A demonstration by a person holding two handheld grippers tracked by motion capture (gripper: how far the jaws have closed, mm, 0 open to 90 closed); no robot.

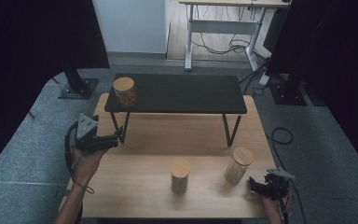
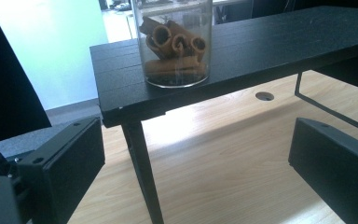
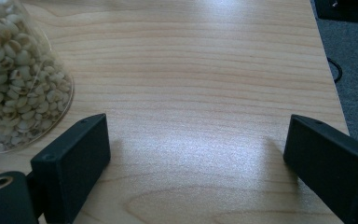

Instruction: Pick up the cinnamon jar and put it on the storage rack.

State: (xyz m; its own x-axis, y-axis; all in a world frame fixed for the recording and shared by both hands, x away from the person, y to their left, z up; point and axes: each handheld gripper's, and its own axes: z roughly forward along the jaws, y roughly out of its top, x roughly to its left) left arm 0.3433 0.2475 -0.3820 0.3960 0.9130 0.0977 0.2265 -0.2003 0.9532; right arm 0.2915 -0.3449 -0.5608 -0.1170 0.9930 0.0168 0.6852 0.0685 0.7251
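Observation:
Three glass jars with wooden lids are on show. One jar of cinnamon sticks (image 1: 124, 92) (image 2: 176, 42) stands on the left end of a black low shelf (image 1: 177, 93) (image 2: 270, 51). On the wooden table (image 1: 140, 186) stand a middle jar (image 1: 180, 175) and a jar of pale grains (image 1: 237, 164) (image 3: 14, 79). My left gripper (image 1: 116, 138) (image 2: 196, 172) is open, held by the shelf's left front leg, below the cinnamon jar. My right gripper (image 1: 254, 185) (image 3: 196, 163) is open low over the table's front right corner, just right of the grain jar.
The shelf's thin black legs (image 2: 142, 168) stand on the table. Grey carpet (image 1: 321, 154) surrounds the table, with a cable (image 1: 282, 135) on the right. Black stands and dark curtains flank the scene; a desk (image 1: 223, 28) stands at the back.

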